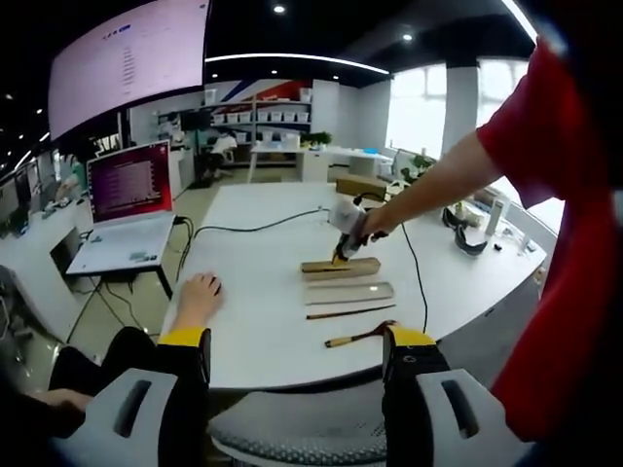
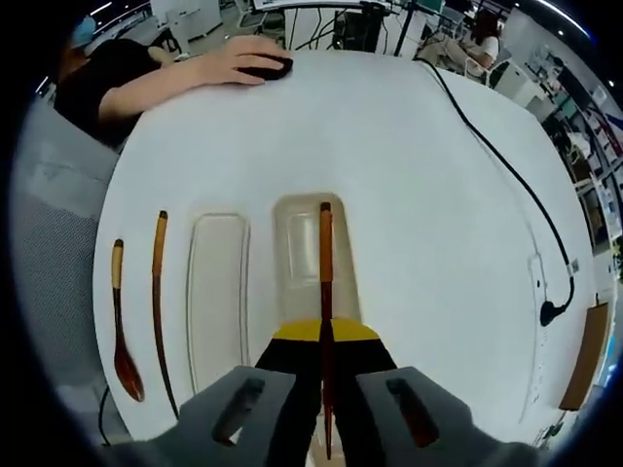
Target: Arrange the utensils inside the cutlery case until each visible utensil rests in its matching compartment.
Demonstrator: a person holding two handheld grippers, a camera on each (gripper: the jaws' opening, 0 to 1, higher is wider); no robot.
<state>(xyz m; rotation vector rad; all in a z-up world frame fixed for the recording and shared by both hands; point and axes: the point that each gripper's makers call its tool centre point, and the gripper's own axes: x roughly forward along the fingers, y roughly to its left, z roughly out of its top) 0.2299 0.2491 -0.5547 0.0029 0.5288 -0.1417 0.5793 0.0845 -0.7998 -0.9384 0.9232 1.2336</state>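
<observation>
In the right gripper view my right gripper (image 2: 326,336) is shut on a brown chopstick (image 2: 325,263), which points away along the open case tray (image 2: 295,255). Left of the tray lie the clear lid (image 2: 217,292), a second chopstick (image 2: 157,292) and a wooden spoon (image 2: 121,331), side by side on the white table (image 2: 428,214). In the left gripper view, from farther back, the right gripper (image 1: 348,233) is held over the tray (image 1: 341,268), with the lid (image 1: 348,292), chopstick (image 1: 350,312) and spoon (image 1: 360,337) nearer me. My left gripper (image 1: 297,345) is open and holds nothing.
A seated person's hand (image 2: 234,60) rests on a mouse at the table's far side. A black cable (image 2: 531,204) runs across the table. A laptop (image 1: 127,209) stands on a side desk, and a grey chair (image 1: 292,428) is at the near table edge.
</observation>
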